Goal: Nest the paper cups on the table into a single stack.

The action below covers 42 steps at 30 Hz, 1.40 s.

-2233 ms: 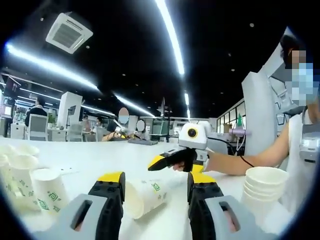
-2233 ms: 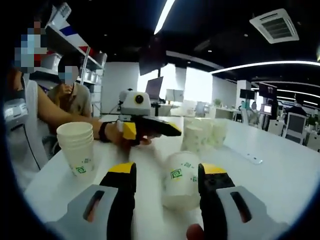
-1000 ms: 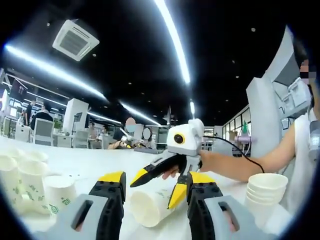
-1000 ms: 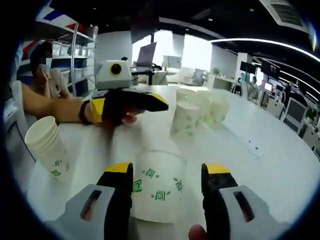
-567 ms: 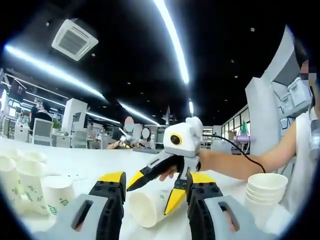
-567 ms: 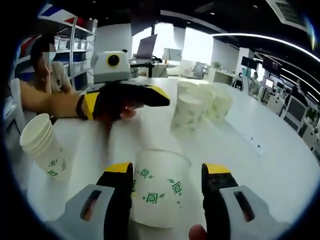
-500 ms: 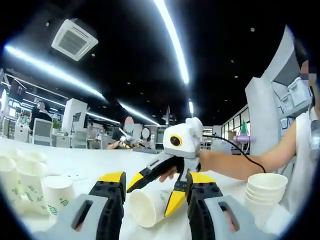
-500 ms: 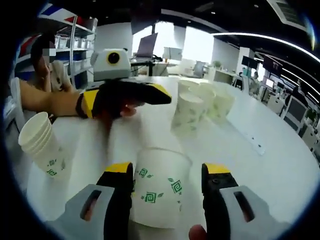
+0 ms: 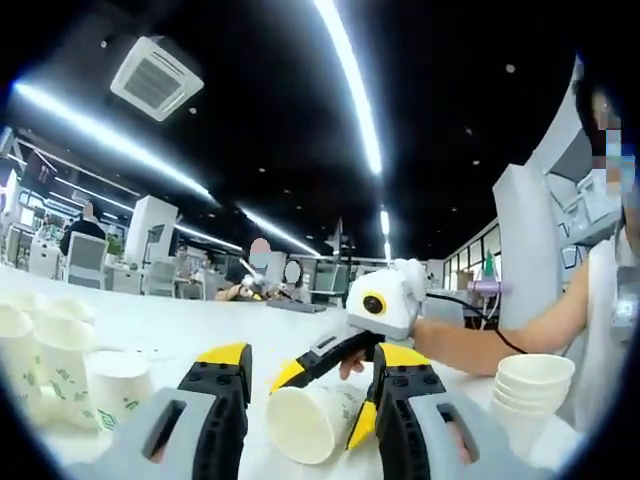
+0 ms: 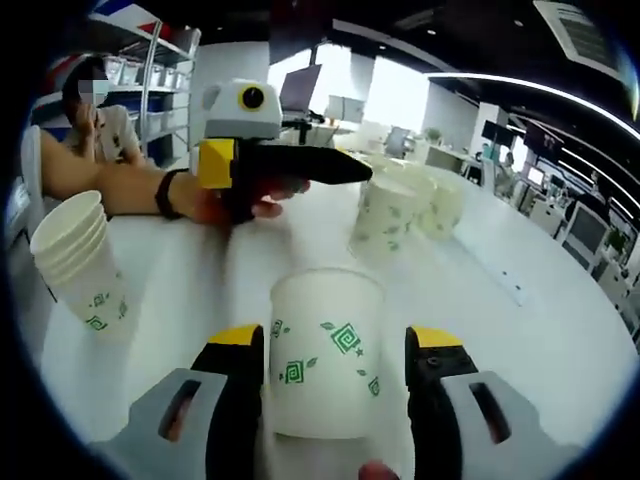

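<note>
A white paper cup (image 10: 325,350) with green marks sits between my right gripper's (image 10: 335,395) jaws, which press on its sides. In the left gripper view the same cup (image 9: 305,425) hangs tilted just above the table, mouth towards the camera, with the right gripper (image 9: 325,400) shut on it. My left gripper (image 9: 312,385) stands open right behind that cup, holding nothing. It shows side-on in the right gripper view as the left gripper (image 10: 355,170), held in a hand. A nested stack of cups (image 10: 75,260) stands beside the person's arm, the same stack of cups (image 9: 530,385).
A cluster of several loose upright cups (image 10: 400,215) stands further out on the white table (image 10: 520,340), the same loose cups (image 9: 50,360). A seated person (image 10: 95,120) and shelves lie beyond the table's edge. Desks and chairs fill the far room.
The right gripper has tipped up and raised the cup off the table, and it now looks upright between the jaws. The left gripper stays open; both cameras shifted slightly.
</note>
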Available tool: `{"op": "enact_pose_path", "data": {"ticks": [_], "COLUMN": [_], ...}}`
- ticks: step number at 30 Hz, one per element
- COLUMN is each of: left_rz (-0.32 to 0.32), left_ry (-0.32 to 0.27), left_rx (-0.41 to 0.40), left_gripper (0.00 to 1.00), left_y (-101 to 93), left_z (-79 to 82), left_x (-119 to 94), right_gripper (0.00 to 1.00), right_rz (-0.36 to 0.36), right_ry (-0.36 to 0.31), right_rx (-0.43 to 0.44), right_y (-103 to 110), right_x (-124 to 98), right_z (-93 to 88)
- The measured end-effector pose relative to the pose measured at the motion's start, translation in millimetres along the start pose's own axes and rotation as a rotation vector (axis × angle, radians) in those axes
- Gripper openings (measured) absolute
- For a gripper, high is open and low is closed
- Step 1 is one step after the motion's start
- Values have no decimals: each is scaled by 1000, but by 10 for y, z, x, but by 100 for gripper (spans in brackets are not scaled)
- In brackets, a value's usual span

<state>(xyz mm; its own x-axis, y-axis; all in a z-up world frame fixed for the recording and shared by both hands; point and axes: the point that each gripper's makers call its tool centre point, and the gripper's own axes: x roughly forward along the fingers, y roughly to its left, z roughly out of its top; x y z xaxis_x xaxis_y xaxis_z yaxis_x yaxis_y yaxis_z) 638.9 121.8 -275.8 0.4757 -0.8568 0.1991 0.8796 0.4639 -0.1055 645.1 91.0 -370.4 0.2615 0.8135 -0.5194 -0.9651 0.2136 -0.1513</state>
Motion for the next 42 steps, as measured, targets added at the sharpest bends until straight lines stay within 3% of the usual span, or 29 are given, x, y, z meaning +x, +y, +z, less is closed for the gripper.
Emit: {"op": "enact_pose_path", "data": {"ticks": [4, 6, 8, 14, 17, 22, 27, 28, 31, 35, 38, 42], "left_rz": [-11, -26, -31, -19, -14, -20, -15, -13, -13, -19, -24, -32], "left_ry": [-1, 3, 9, -13, -13, -7, -13, -15, -21, -24, -45, -106], "left_rx": [-2, -7, -12, -30, -32, -31, -36, -37, -42, -61, -99, -164], "left_gripper": [52, 52, 52, 52, 52, 52, 52, 52, 52, 55, 57, 62], "left_y": [-23, -45, -52, -6, -7, 12, 51, 55, 43, 71, 95, 141], "left_z": [-5, -24, -41, 11, 11, 14, 40, 43, 55, 54, 87, 192], "left_x": [15, 40, 48, 15, 6, 15, -6, -11, -20, -12, -27, -64], "right_gripper": [61, 63, 63, 59, 50, 53, 45, 41, 40, 40, 40, 40], "right_rz": [17, 28, 30, 42, 52, 56, 68, 72, 84, 83, 115, 132], "right_ry": [-14, 26, 21, -30, -45, -32, 3, 8, -13, -127, -295, -440], "right_rx": [-10, -73, -67, 19, 62, 49, 67, 74, 164, 228, 264, 237], "right_y": [60, 111, 88, -47, -75, -4, 8, 1, -33, -76, -121, 42], "right_x": [-48, -108, -155, -302, -368, -368, -322, -322, -329, -424, -577, -691], "right_z": [-2, -82, -119, -122, -117, -123, -220, -244, -249, -57, 227, 474]}}
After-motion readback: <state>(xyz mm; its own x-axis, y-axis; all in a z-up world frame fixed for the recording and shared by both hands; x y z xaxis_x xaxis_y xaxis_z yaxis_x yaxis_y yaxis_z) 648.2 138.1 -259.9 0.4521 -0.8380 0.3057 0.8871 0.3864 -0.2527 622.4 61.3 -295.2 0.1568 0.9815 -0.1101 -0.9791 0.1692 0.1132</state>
